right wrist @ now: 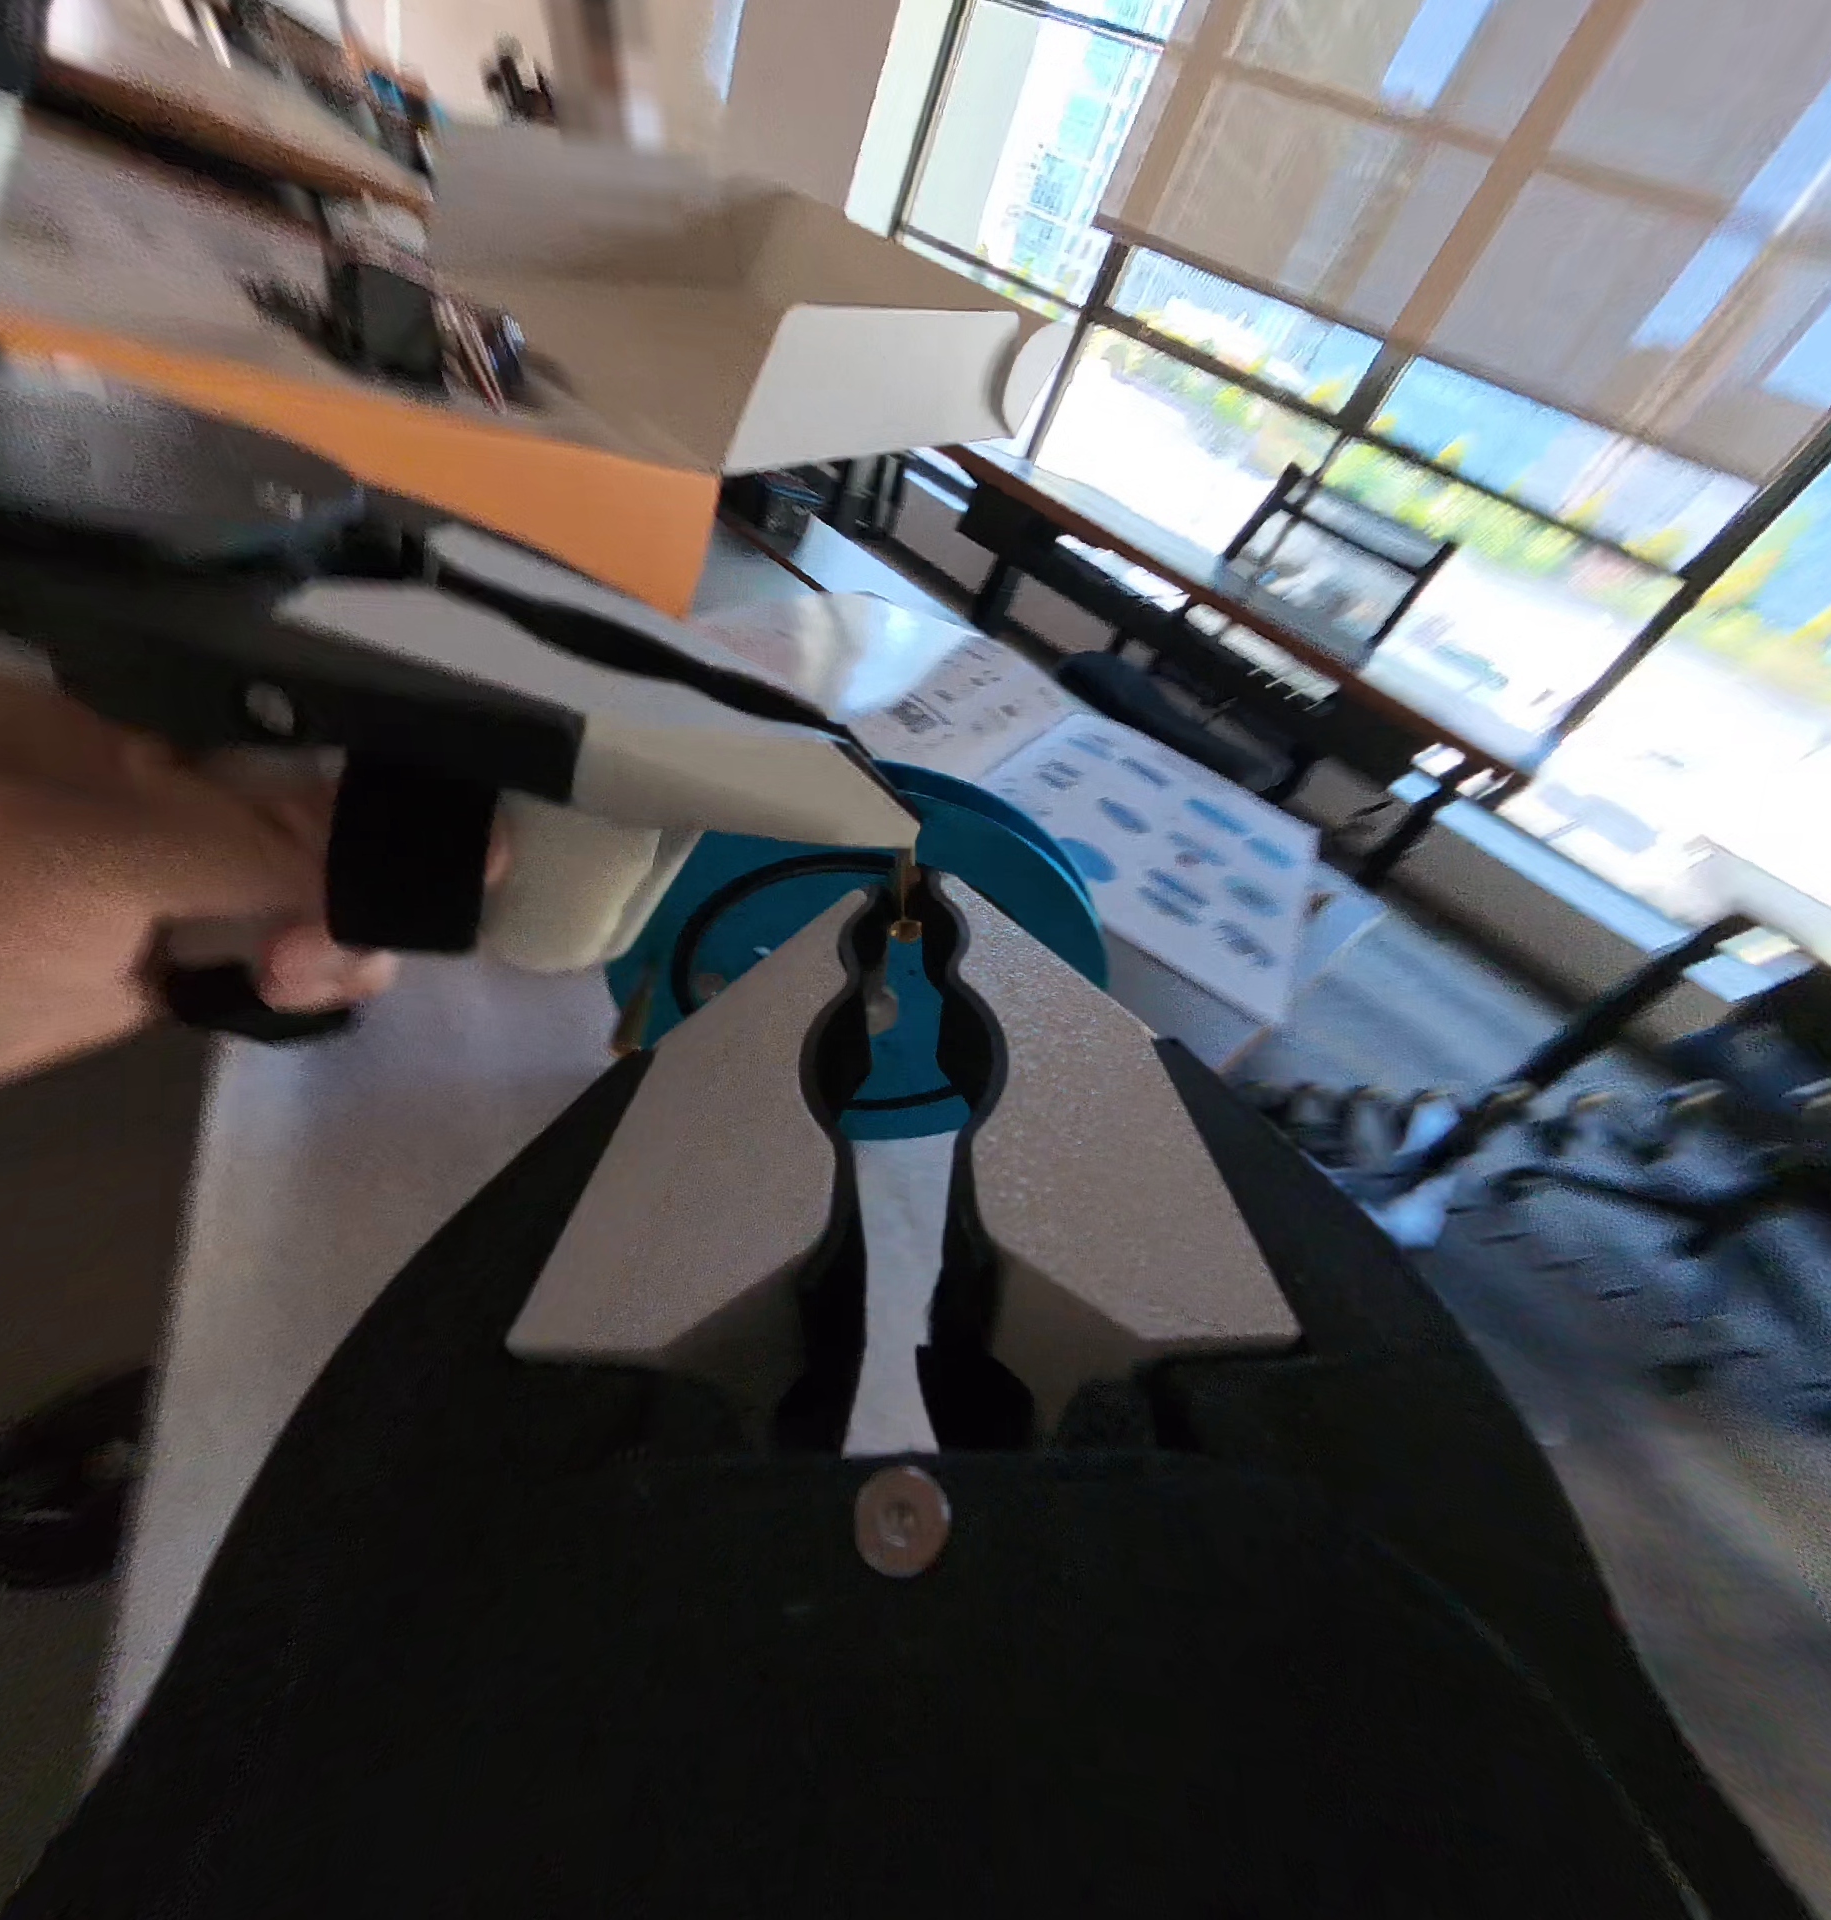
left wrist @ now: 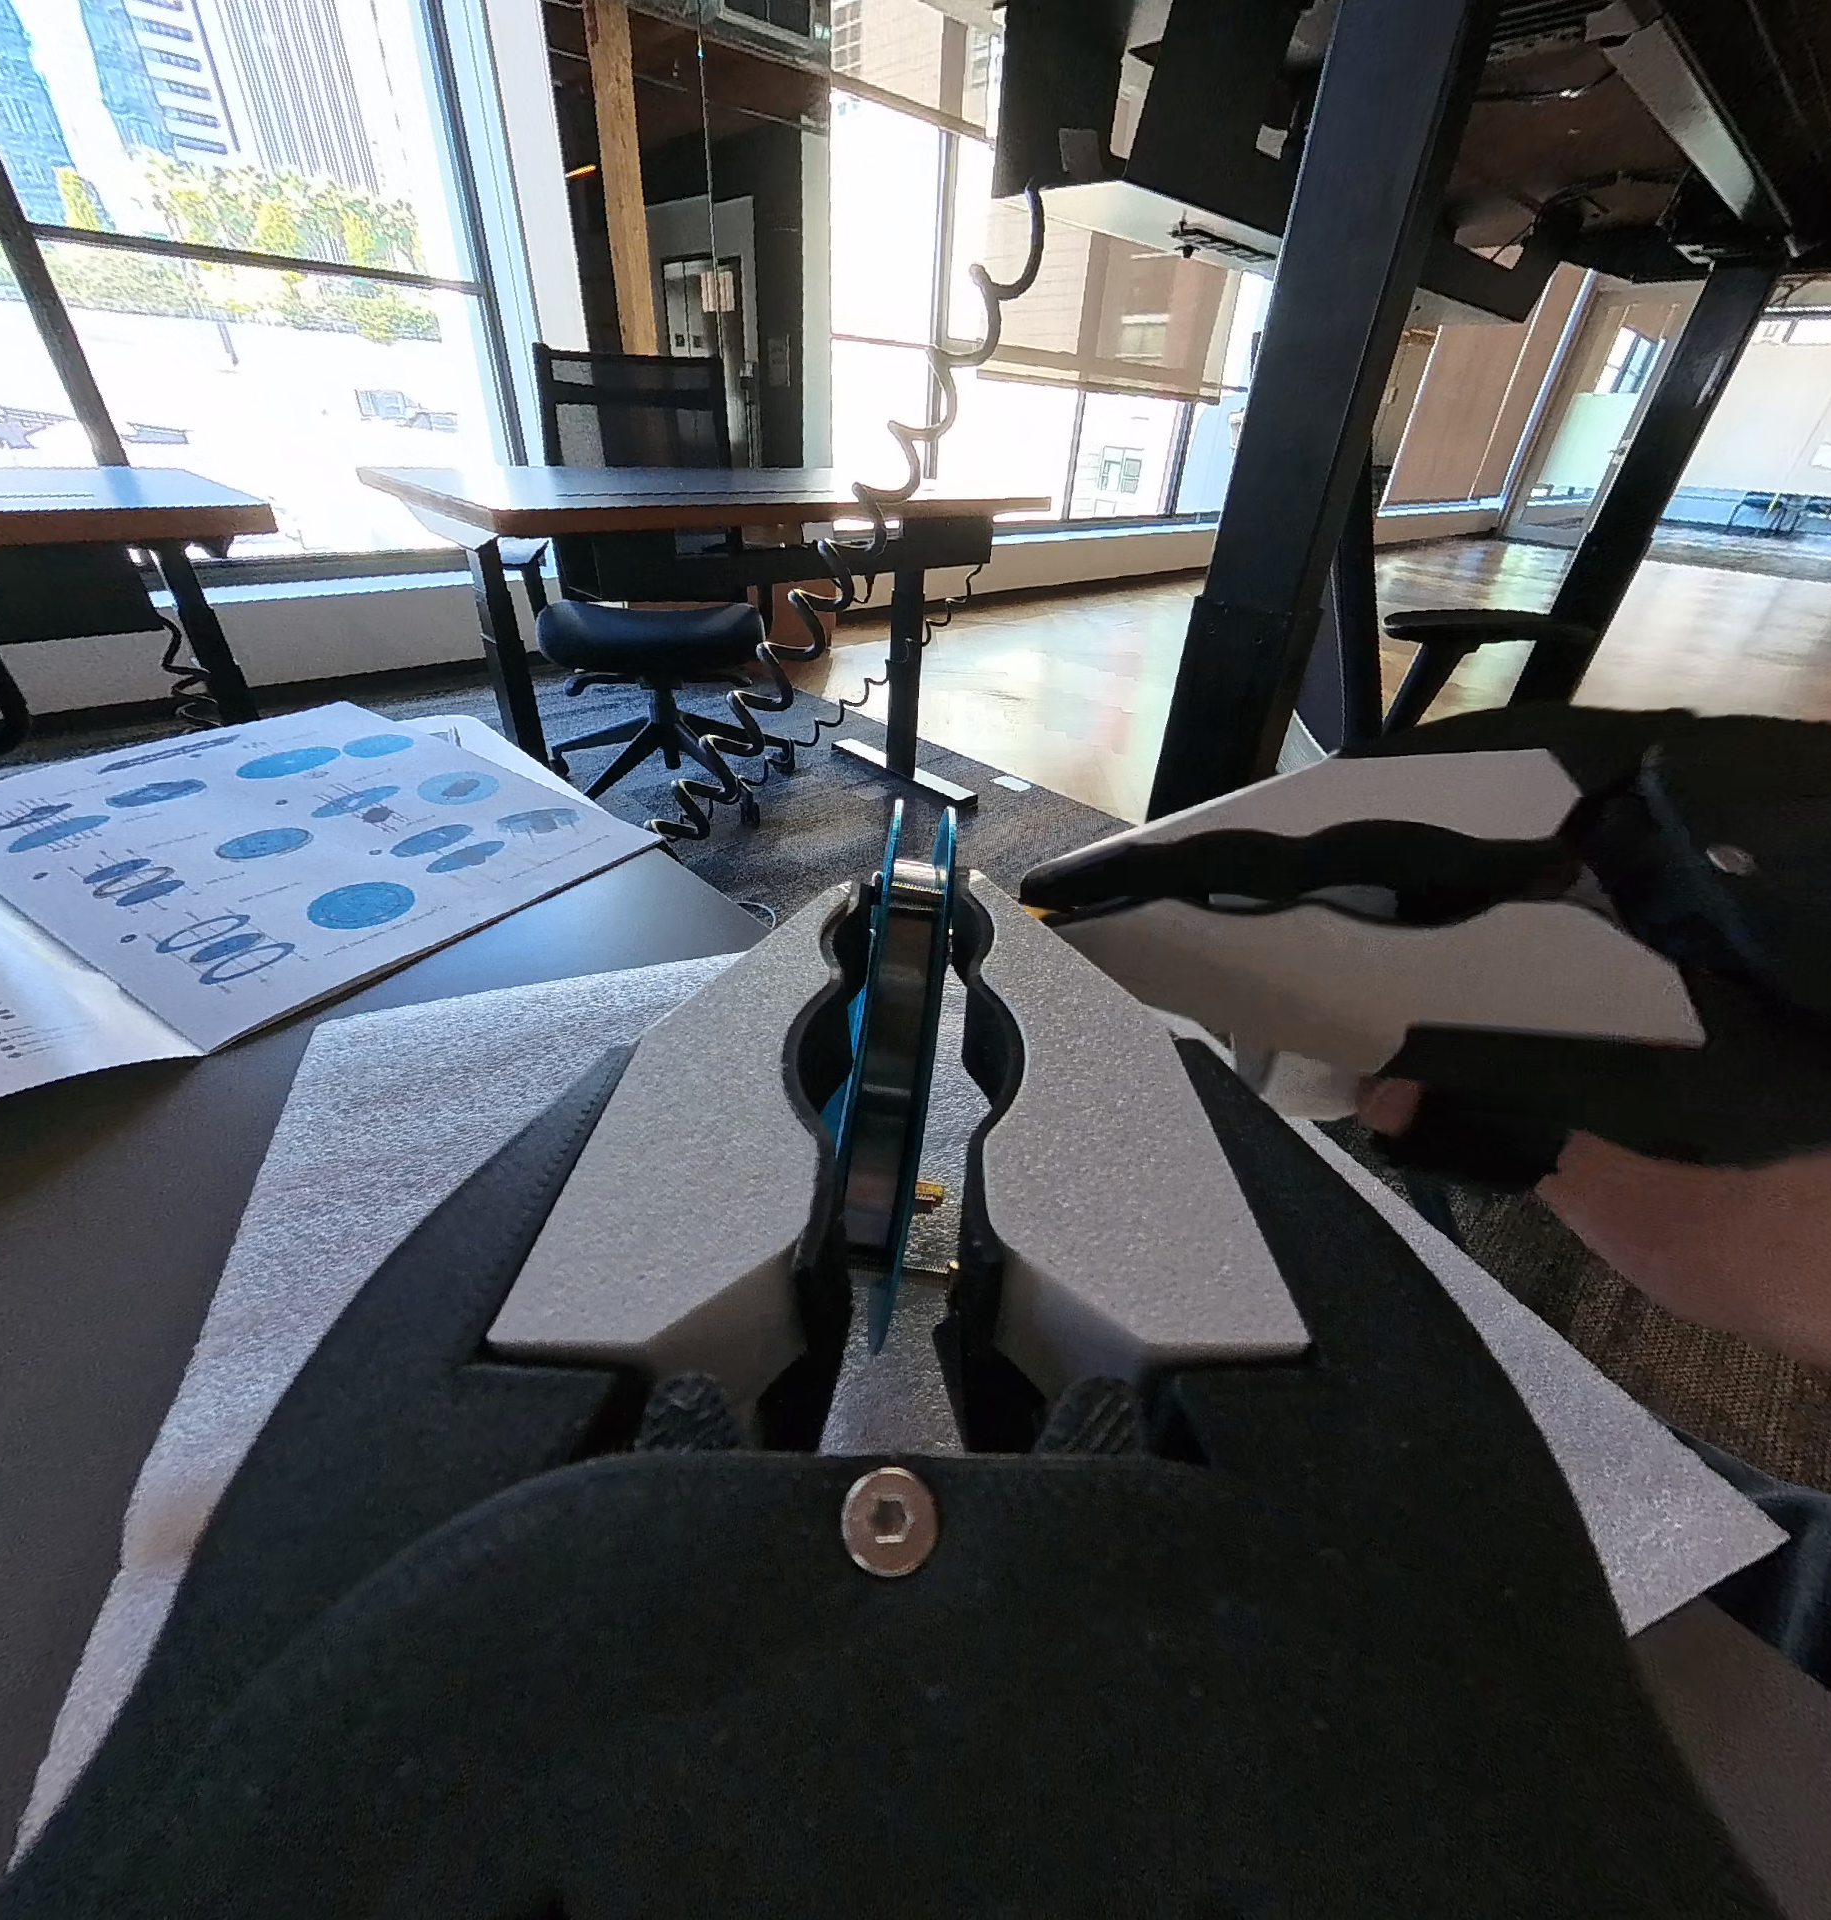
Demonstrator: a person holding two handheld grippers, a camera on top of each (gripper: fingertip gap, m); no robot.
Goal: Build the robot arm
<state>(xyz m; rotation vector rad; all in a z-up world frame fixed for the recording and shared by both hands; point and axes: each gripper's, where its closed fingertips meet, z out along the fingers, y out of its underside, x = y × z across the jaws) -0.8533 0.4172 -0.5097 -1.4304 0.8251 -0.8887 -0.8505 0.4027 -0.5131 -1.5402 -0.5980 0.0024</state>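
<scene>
Left gripper (left wrist: 895, 997) is clamping blue disc assembly (left wrist: 895, 1039) on edge, exposing its face; right gripper (right wrist: 903, 914) is pinching brass pin (right wrist: 905, 914) there.

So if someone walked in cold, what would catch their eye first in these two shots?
Probably the blue disc assembly, held edge-on between the left gripper fingers over a white foam sheet. Next, the right gripper pinching a small brass pin at the disc's face, and the instruction sheet with blue diagrams lying to the left.
</scene>
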